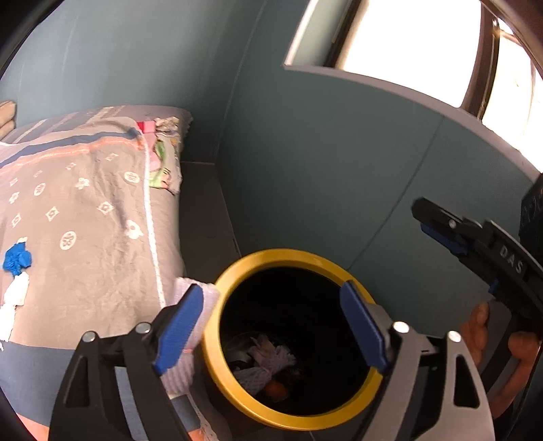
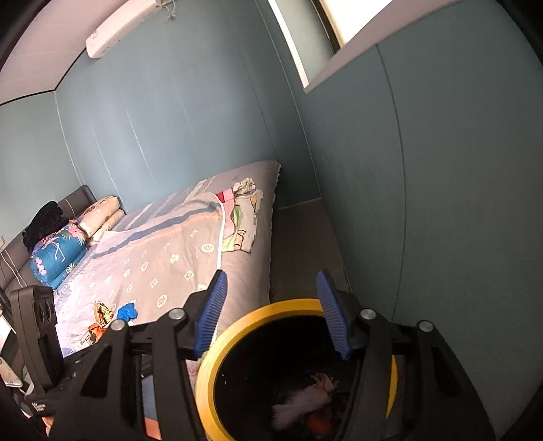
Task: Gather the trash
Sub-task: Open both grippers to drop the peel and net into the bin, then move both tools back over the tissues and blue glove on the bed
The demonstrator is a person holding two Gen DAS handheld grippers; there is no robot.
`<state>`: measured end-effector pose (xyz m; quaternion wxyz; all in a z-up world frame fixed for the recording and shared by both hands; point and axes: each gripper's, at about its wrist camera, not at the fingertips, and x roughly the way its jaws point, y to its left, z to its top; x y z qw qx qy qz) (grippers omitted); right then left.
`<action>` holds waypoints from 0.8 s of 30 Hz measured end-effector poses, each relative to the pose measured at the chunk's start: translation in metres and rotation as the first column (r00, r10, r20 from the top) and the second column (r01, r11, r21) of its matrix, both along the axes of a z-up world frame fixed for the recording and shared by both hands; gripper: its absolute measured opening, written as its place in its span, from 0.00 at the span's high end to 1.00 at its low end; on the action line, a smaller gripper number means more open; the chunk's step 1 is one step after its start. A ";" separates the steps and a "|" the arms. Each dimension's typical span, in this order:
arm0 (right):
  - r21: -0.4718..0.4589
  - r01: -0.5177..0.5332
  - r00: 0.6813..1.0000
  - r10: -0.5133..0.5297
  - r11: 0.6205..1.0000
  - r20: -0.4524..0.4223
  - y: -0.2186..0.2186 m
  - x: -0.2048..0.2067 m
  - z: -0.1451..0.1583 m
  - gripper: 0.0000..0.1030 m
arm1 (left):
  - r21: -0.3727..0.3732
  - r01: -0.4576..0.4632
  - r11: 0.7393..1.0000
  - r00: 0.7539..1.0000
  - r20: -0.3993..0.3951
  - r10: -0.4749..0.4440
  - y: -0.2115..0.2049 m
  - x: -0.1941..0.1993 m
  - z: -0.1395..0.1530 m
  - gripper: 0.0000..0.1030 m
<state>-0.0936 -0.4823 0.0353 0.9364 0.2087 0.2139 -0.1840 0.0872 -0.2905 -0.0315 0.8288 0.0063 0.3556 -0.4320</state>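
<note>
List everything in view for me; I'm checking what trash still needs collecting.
bin: one, black with yellow rim, on the floor beside the bed
tissues: crumpled, whitish, inside the bin
bed: one, grey patterned cover
blue scrap: one, on the cover
white scraps: a few, below the blue scrap
wrappers: a few, brownish, near the blue scrap
pillows: cream, at the headboard
air conditioner: one, white, high on the wall
left gripper: open over the bin
right gripper: open over the bin
</note>
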 end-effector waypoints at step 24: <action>-0.108 -0.269 0.960 0.276 0.957 0.051 0.115 0.080 0.047 0.28 | -0.077 -0.322 0.944 0.932 0.147 0.330 0.169 0.037 0.044 0.08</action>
